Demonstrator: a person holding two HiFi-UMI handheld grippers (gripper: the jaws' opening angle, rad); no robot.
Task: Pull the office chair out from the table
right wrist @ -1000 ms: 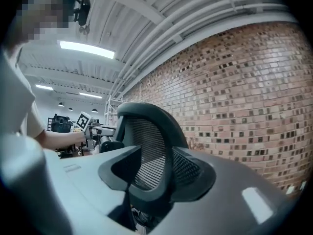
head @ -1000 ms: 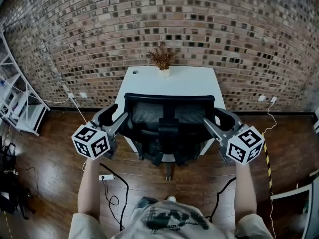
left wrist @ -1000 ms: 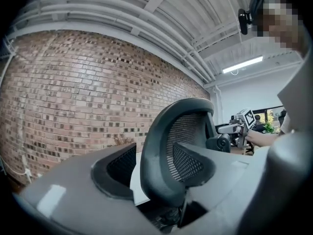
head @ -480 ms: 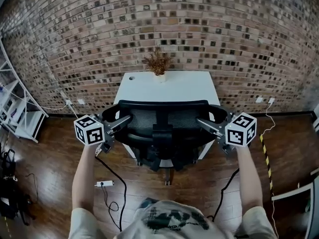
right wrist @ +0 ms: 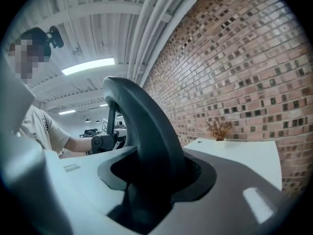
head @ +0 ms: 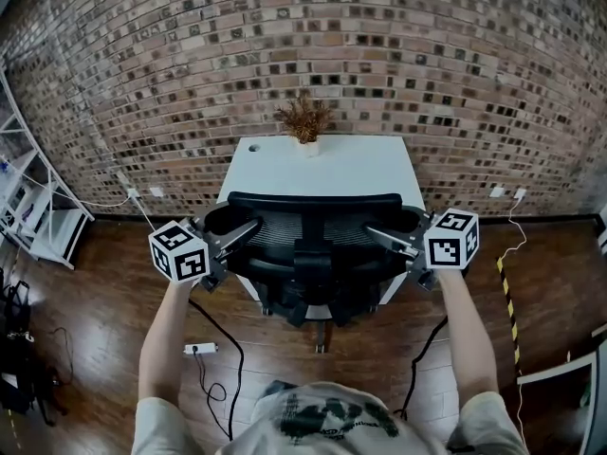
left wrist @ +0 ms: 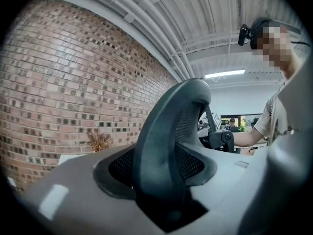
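Black mesh office chair stands pushed up to the near edge of the white rectangular bench, with its backrest facing us and its star base on the dark wooden floor. We hold the left tool at the left side of the backrest and the right tool at the right side, both pointing inward and roughly level. In each gripper view the curved black frame of the backrest fills the gap between the jaws, which are closing on it. A dried brown plant in a small white pot sits at the far edge of the bench, against the brick wall. A white power strip lies on the floor near our left arm.
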